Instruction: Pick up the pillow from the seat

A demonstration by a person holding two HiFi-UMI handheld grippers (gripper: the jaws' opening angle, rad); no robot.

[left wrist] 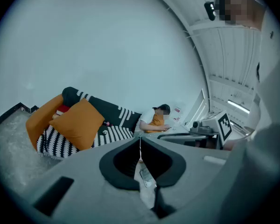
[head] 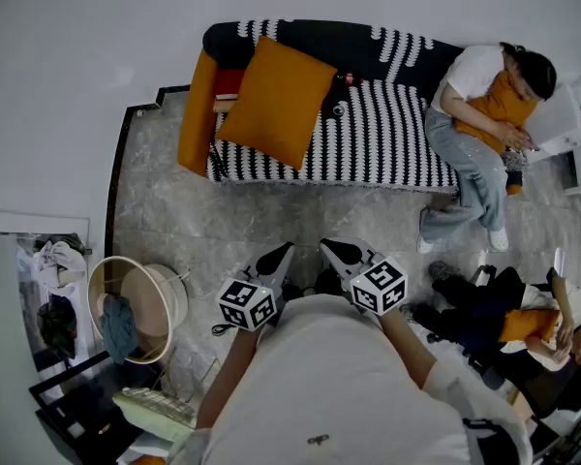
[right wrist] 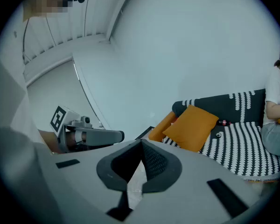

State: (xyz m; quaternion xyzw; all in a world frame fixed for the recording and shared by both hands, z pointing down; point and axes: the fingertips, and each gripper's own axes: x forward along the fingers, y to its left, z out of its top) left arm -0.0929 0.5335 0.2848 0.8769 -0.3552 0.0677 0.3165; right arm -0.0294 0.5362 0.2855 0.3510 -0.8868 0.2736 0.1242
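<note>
An orange square pillow [head: 276, 100] leans on the left part of a black-and-white striped sofa seat [head: 378, 143]. It also shows in the left gripper view as the pillow [left wrist: 78, 123] and in the right gripper view as the pillow [right wrist: 196, 126]. My left gripper [head: 282, 252] and right gripper [head: 329, 248] are both shut and hold nothing. They hover side by side over the marble floor, well short of the sofa, close to my chest. The left gripper [left wrist: 140, 143] and the right gripper [right wrist: 141, 146] point toward the sofa.
A person [head: 479, 134] sits at the sofa's right end hugging an orange cushion. An orange bolster [head: 198, 112] lies at the sofa's left end. A round basket [head: 140, 303] with cloth stands at the left. Another person [head: 523, 323] crouches at the right. A small bottle [head: 341, 83] lies on the seat.
</note>
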